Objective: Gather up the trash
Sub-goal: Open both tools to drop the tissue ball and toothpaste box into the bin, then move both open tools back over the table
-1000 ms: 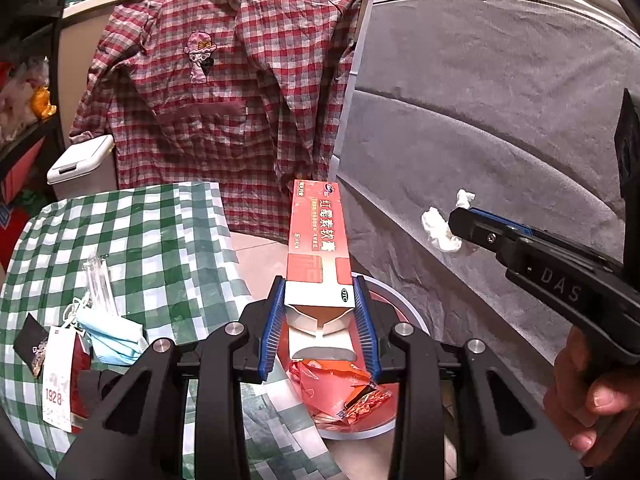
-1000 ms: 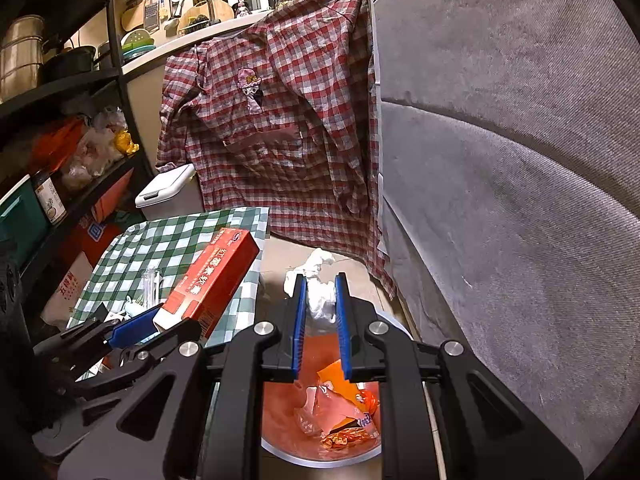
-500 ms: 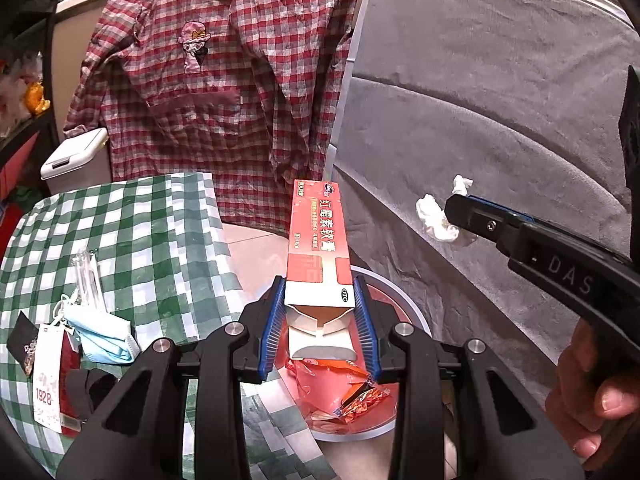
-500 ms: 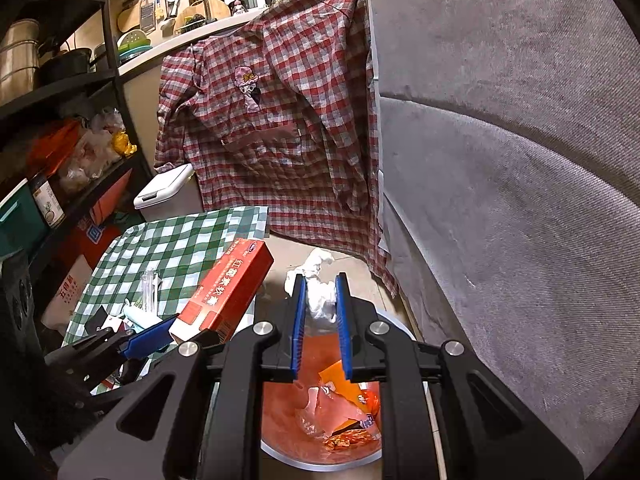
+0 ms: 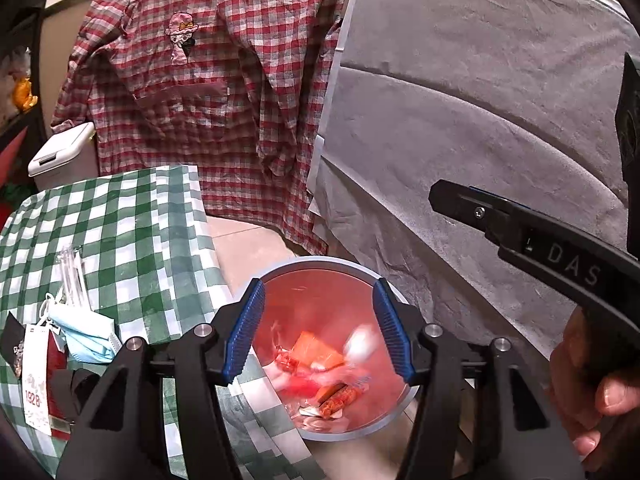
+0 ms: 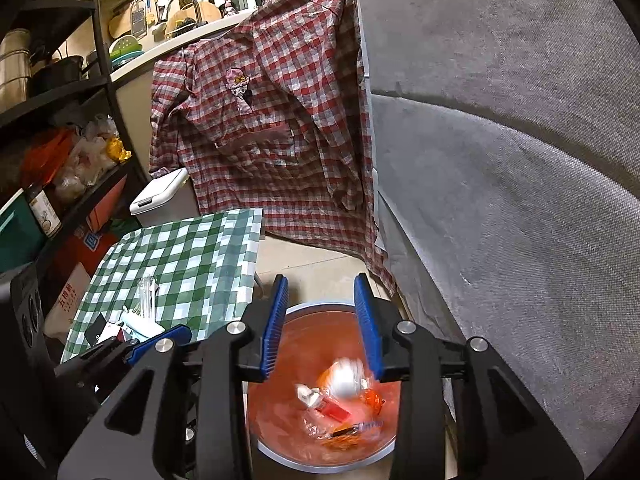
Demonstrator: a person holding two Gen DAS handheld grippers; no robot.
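Both tools have just been opening, nothing between their jaws: the left tool (image 5: pixel 318 330) and right tool (image 6: pixel 322 326) hang released over the bin (image 5: pixel 362 430), where the trash (image 6: pixel 340 398) lies blurred. Only the left view shows a hand (image 5: pixel 596 392); only the right shows shelves (image 6: pixel 52 92) beyond the green-checked worktop (image 6: pixel 188 256).

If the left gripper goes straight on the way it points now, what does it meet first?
Most likely the trash bin: the left gripper, open and empty, points down into its red-lined mouth, towards the blurred wrappers inside. Depth is unclear.
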